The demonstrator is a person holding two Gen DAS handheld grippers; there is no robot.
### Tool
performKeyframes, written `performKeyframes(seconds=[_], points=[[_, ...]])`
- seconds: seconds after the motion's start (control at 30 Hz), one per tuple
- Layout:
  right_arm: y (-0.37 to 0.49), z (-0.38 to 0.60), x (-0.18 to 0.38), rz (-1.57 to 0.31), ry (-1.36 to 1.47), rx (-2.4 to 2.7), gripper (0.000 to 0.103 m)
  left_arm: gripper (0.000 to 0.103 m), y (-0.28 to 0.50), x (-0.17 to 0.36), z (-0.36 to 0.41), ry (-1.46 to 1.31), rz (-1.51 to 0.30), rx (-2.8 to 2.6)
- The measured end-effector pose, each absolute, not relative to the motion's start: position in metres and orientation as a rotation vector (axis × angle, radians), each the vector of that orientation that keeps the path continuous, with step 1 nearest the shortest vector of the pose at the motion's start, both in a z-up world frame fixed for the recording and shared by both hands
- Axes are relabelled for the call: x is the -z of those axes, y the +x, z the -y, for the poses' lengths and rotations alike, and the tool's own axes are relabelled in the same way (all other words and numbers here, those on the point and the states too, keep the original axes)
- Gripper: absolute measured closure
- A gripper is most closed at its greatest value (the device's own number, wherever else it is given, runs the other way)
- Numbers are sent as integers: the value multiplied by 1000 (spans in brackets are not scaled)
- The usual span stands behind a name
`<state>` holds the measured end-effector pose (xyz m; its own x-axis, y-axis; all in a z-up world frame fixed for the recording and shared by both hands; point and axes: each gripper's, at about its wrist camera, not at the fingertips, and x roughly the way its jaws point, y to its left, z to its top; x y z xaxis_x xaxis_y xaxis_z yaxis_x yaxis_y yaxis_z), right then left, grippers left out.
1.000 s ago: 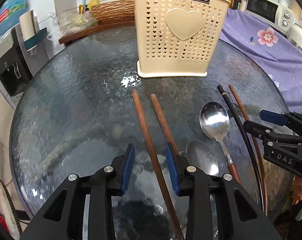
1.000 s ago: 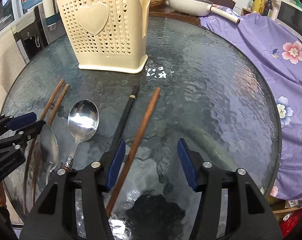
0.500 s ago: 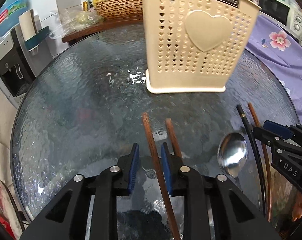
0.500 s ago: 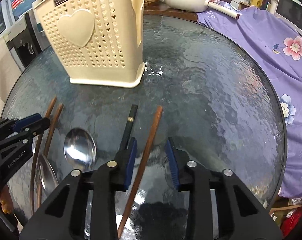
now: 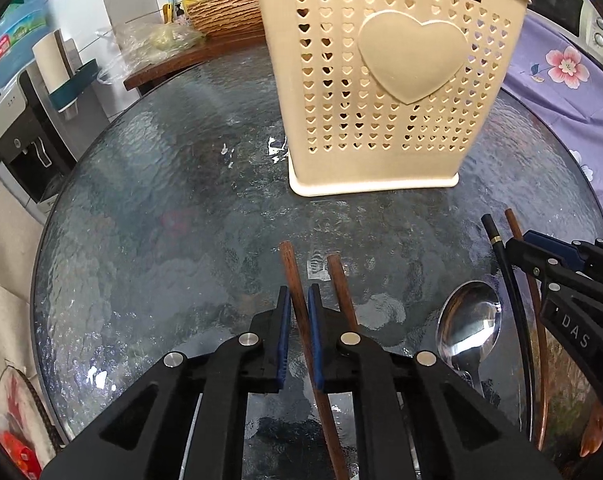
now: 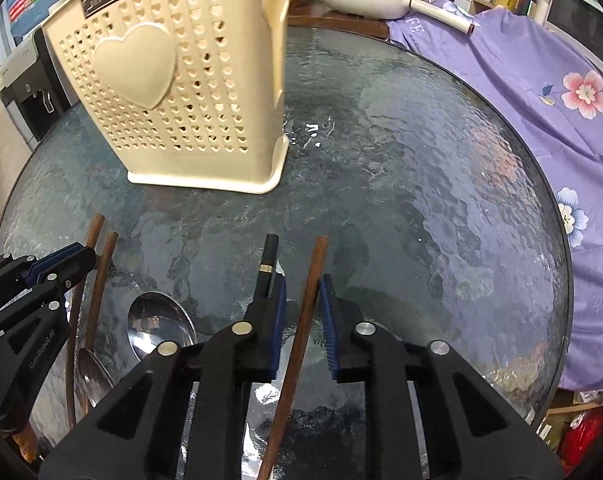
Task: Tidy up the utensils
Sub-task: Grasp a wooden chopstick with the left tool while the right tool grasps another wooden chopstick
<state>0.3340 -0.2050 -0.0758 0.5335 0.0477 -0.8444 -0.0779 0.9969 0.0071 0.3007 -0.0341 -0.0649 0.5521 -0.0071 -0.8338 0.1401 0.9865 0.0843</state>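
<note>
Brown wooden chopstick (image 5: pixel 297 280) on textured glass table (image 5: pixel 141 240), left gripper (image 5: pixel 299 300) clamped on it. Right gripper (image 6: pixel 303 292), jaws just closing, straddles another brown chopstick (image 6: pixel 313 272), contact unclear. Lift level, drop into cream perforated plastic holder (image 5: pixel 389 80).

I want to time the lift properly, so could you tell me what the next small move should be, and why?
Probably finish closing the right gripper before lifting. Its jaws have just been closing around a brown chopstick, but a gap shows beside one pad. The left gripper already pinches a second chopstick, and both sticks lie on the glass table before the cream holder.
</note>
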Motion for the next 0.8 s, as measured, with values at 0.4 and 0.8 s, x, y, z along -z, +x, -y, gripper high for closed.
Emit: performKeyframes(seconds=[0.4,0.8], points=[[322,195,78,-977,-61,-83,95,97,295,67,36,136,-971,87],[320,206,76,-945,26,-157,95,97,296,66,32,81,-963,106]])
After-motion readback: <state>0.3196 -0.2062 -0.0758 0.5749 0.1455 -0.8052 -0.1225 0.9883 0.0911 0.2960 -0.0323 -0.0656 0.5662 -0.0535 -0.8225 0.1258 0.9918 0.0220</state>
